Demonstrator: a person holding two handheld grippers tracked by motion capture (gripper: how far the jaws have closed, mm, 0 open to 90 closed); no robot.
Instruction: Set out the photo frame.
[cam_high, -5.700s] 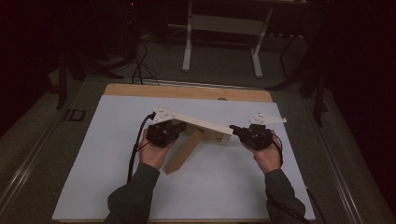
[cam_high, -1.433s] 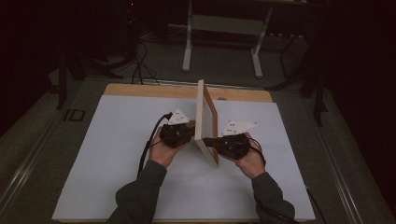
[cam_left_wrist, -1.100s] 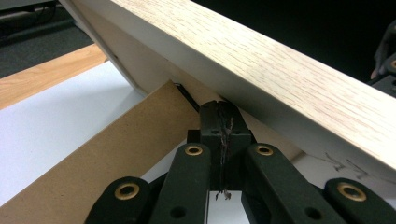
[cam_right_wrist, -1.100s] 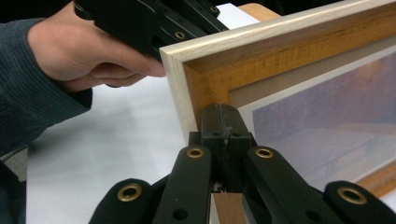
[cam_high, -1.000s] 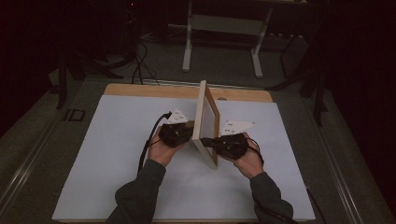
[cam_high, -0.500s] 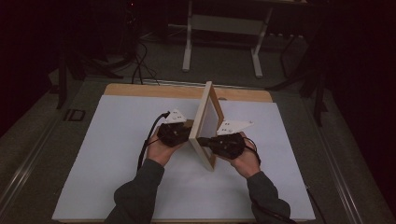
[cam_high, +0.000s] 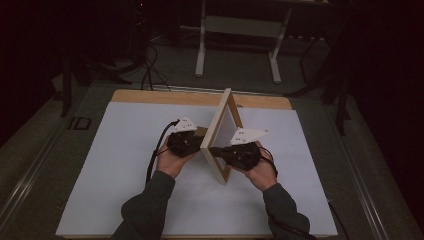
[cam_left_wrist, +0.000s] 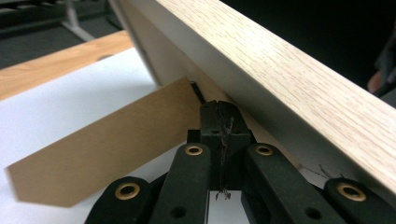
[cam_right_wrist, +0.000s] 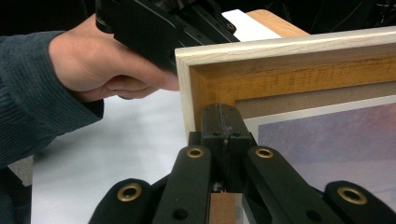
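I have the frame (cam_high: 222, 135) standing on its lower edge near the middle of the bench (cam_high: 125, 165), on the white sheet, with one hand at each face. Its long axis runs away from me and a little to the right in the high view, so the left tongs (cam_high: 196, 144) sit against its back and the right tongs (cam_high: 216, 149) against its front, both near the end closest to me. In the left gripper view my jaws are shut together, their tips at the back of the frame just where the brown stand flap (cam_left_wrist: 102, 154) hinges out; I can't tell whether they pinch anything or merely press there. In the right gripper view the jaws are likewise closed tip to tip, resting against the inner lip of the frame's corner beside the picture (cam_right_wrist: 327, 140), with the left hand (cam_right_wrist: 98, 65) showing beyond the frame's edge. As I judge it, the job is to get the frame standing alone on its flap, and that turns on the flap lying on the left side, behind the frame, angled down toward the sheet. The left tongs are the nearer ones to it, so they should swing it out while the right ones steady the front. The frame looks tilted, so letting go early could tip it.
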